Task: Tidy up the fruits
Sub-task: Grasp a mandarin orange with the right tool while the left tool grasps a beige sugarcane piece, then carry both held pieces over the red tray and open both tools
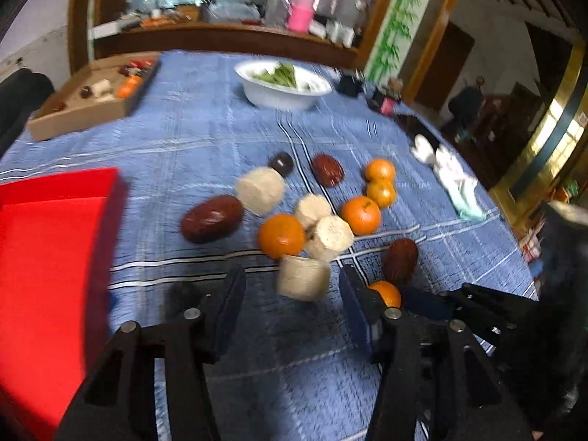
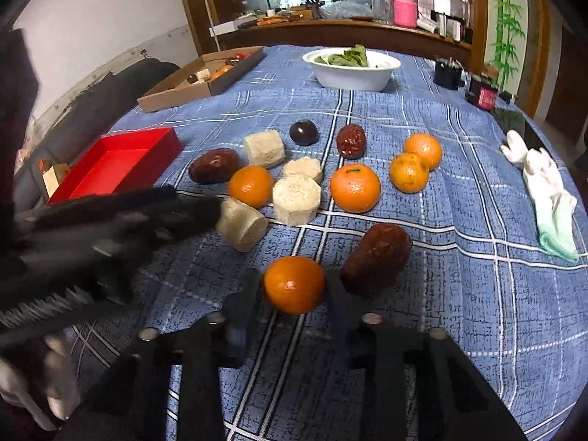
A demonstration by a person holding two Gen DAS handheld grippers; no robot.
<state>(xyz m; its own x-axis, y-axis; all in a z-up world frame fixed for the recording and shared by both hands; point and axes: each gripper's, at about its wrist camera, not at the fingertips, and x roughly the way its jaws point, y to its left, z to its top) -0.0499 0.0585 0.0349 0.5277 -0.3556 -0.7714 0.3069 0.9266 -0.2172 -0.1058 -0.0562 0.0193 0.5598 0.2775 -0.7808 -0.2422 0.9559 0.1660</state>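
Scattered on the blue checked cloth are mandarins [image 2: 354, 187], brown dates [image 2: 214, 165], a dark round fruit [image 2: 303, 132] and beige cut chunks [image 2: 297, 200]. My right gripper [image 2: 293, 275] is shut on the nearest mandarin [image 2: 294, 284], which also shows in the left wrist view [image 1: 386, 292]; a large date [image 2: 376, 259] lies just right of it. My left gripper [image 1: 293, 270] is open, with a beige chunk [image 1: 303, 277] lying on the cloth between its tips and a gap at the left finger. In the right wrist view the left gripper is a blur beside that chunk [image 2: 240, 226]. A red tray [image 2: 121, 163] sits to the left.
At the back left a cardboard box [image 2: 176, 93] holds several pieces of fruit. A white bowl [image 2: 352, 73] of greens stands at the far middle. A white glove [image 2: 547, 191] lies near the right table edge, and black containers [image 2: 446, 73] stand behind it.
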